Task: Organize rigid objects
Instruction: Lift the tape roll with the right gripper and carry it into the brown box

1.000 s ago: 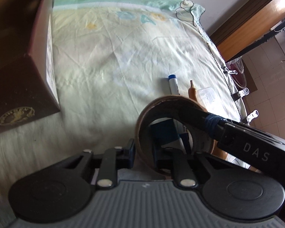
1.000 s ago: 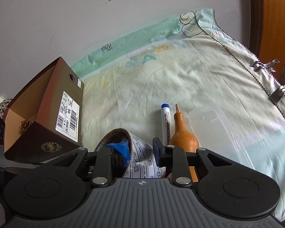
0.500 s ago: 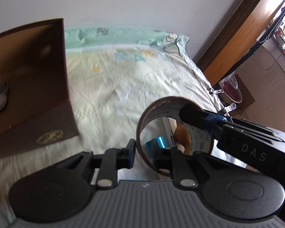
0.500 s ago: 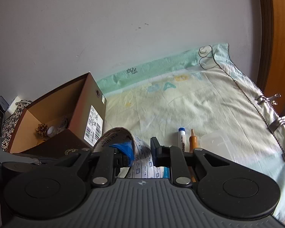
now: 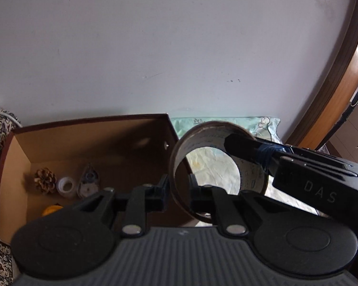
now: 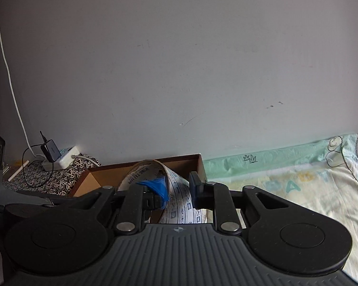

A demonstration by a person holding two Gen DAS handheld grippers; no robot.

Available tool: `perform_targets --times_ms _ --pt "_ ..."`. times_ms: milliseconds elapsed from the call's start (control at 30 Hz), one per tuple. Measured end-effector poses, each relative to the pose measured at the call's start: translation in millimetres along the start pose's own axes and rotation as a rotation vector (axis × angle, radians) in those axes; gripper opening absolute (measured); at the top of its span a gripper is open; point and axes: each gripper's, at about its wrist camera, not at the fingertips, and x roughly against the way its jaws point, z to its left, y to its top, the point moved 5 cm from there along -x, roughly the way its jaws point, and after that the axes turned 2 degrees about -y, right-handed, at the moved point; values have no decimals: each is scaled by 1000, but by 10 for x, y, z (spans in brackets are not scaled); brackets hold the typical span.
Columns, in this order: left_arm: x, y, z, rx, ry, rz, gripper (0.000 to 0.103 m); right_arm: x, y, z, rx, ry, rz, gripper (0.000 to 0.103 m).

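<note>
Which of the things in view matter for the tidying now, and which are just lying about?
In play:
- tape roll, gripped by both the left gripper and the right gripper
- cardboard box

Lying about:
- charger
- power strip
- bedsheet

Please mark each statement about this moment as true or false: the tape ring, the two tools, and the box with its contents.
1. Both tools grip the same tape ring. True: the left tool pinches its wall, and the right tool clamps its opposite side.
2. The brown cardboard box is empty. False: it holds a pine cone, a small white roll and other small items.
3. The tape ring lies flat on the bedsheet. False: it is held up in the air next to the box.
4. A white power strip sits on the patterned cloth left of the box. True.
</note>
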Motion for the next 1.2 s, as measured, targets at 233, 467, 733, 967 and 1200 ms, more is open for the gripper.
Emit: perform_targets --times_ms 233,467,733,967,1200 --pt "-171 97 652 -2 80 37 5 -597 41 400 11 78 76 1" --pt "-584 93 1196 29 108 118 5 -1284 -17 623 -5 85 218 1" --pt "-935 82 1686 80 147 156 5 -1953 -202 699 -95 76 372 1" --pt "-966 94 1909 143 141 120 7 -2296 -282 650 -169 92 367 2" --pt "-975 61 1984 196 126 138 11 -2468 -384 575 -251 116 381 8"
